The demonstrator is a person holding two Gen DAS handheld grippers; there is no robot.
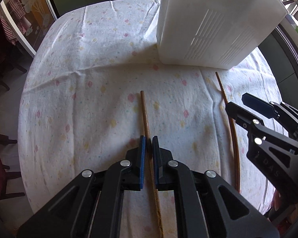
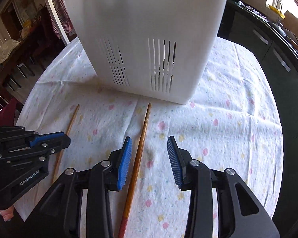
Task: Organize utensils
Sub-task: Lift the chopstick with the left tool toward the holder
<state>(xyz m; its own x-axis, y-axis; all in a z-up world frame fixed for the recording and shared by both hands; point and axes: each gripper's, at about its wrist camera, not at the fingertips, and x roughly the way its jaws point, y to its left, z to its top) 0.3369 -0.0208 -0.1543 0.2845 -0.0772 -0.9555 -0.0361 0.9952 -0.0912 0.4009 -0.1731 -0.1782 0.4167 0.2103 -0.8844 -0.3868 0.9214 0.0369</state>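
Observation:
Two brown wooden chopsticks lie on the flowered tablecloth in front of a white slotted utensil holder, which also shows in the right wrist view. My left gripper is shut on the left chopstick, which runs between its blue pads; it shows in the right wrist view over that chopstick. My right gripper is open, its pads on either side of the right chopstick, apart from it. In the left wrist view the right gripper hangs over that chopstick.
The round table carries the cloth, with creases across it. Chairs stand to the left, dark cabinets to the right. A person's fingers show under the left gripper.

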